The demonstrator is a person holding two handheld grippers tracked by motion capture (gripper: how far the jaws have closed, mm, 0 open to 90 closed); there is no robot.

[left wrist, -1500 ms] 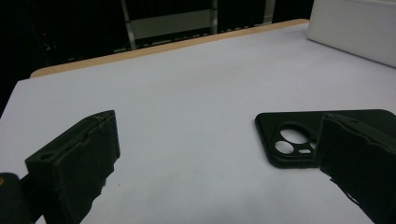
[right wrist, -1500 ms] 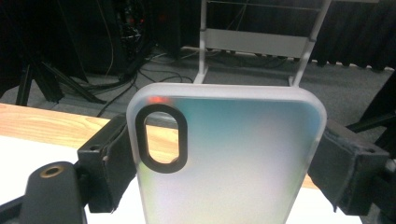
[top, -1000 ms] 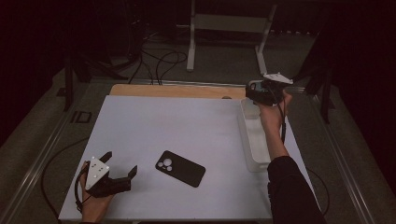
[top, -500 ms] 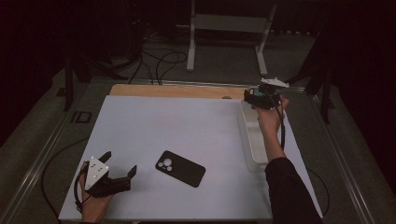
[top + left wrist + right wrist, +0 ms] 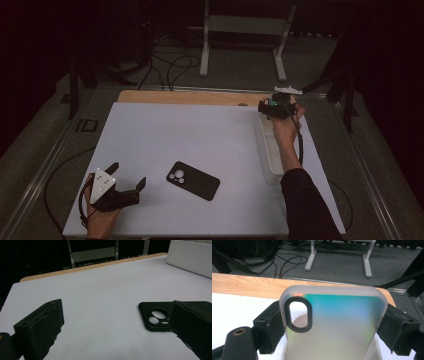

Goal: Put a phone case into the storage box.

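Note:
A black phone case lies flat on the white table, camera cutout up, near the front middle. My left gripper rests at the front left, open and holding nothing. In the left gripper view the black case sits just ahead of the right jaw, between the open fingers. My right gripper hovers over the far end of the white tray, shut on a frosted translucent phone case with a teal sheen. Both jaws of the right gripper press on the case's long edges.
The long white tray runs along the table's right side; its wall shows far right in the left gripper view. A wooden strip borders the far edge. Beyond it are floor cables and a stand's legs.
My right gripper, with the translucent case in it, has shifted a little left and toward me over the tray's far end. The left gripper and the black case have stayed put.

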